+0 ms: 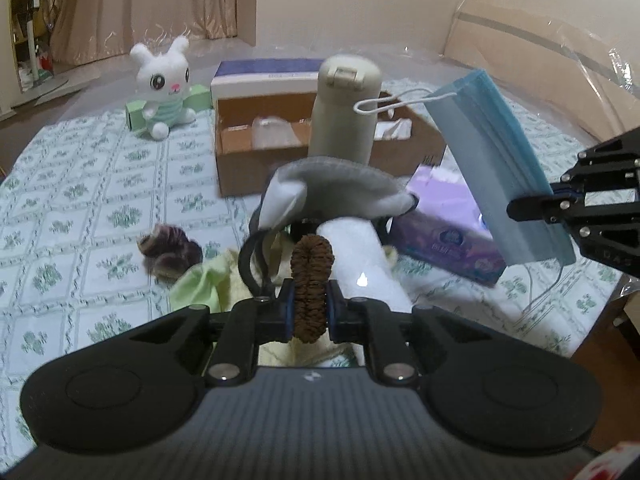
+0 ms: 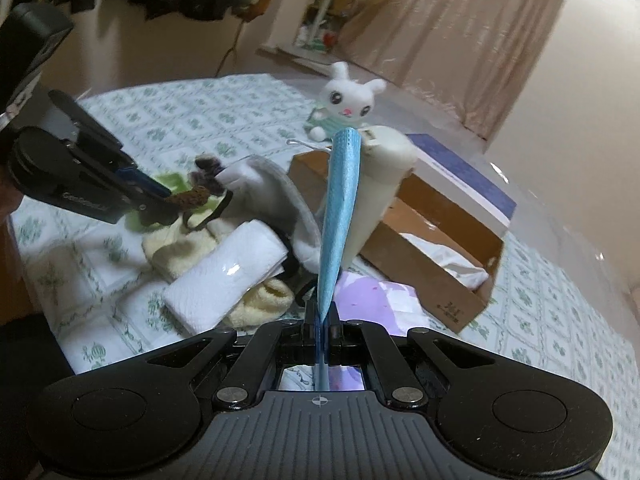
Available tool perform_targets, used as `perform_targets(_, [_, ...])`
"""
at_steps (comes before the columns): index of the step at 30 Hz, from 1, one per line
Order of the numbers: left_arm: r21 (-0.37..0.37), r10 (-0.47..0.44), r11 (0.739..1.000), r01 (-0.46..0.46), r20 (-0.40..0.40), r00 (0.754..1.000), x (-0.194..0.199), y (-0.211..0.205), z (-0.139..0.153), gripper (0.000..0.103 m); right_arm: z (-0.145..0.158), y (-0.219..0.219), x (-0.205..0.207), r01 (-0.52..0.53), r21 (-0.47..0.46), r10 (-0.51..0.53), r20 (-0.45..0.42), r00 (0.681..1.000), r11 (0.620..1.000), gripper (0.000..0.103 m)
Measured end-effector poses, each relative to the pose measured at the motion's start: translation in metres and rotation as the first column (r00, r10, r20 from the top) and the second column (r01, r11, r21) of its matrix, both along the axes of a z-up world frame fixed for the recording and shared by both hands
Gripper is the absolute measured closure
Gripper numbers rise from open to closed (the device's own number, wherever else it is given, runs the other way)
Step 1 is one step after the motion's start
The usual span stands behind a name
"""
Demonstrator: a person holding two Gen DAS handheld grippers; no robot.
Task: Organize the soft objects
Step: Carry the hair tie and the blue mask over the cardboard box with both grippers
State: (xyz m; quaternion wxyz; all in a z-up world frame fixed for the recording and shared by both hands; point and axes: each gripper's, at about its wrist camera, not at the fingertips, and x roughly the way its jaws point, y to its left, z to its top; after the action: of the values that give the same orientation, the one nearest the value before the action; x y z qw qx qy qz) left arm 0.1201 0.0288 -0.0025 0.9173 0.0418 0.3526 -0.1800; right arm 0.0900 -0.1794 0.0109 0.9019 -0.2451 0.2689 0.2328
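Observation:
My left gripper (image 1: 311,294) is shut on a brown scrunchie (image 1: 312,260), lifted just above a pile of soft things; the right wrist view shows this gripper (image 2: 170,204) at the left. My right gripper (image 2: 322,320) is shut on the lower edge of a blue face mask (image 2: 340,200), which stands up edge-on. In the left wrist view the mask (image 1: 492,152) hangs flat from that gripper (image 1: 532,206) at the right. The pile holds a grey-white padded cloth (image 1: 340,188), a white tissue pack (image 1: 360,248), a green cloth (image 1: 196,288) and a dark purple scrunchie (image 1: 168,250).
A white bunny plush (image 1: 162,80) sits at the far left of the patterned bed sheet (image 1: 80,200). An open cardboard box (image 1: 248,168) stands behind the pile with a cream bottle (image 1: 344,108) in front of it. A purple tissue pack (image 1: 448,236) lies to the right.

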Motion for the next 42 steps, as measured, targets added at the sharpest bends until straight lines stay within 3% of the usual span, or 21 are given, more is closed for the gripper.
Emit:
perform_targets(16, [0.011, -0.038, 0.999, 0.037, 0.107, 0.993, 0.030, -0.007, 0.068, 0.089, 0.049, -0.046, 0.026, 0.214, 0.162, -0.209, -0.044, 0.977, 0.963, 0.101])
perform_targets(42, [0.011, -0.026, 1.000, 0.026, 0.079, 0.997, 0.140, -0.011, 0.085, 0.089, 0.086, -0.069, 0.130, 0.300, 0.276, -0.270, -0.141, 0.952, 0.913, 0.101])
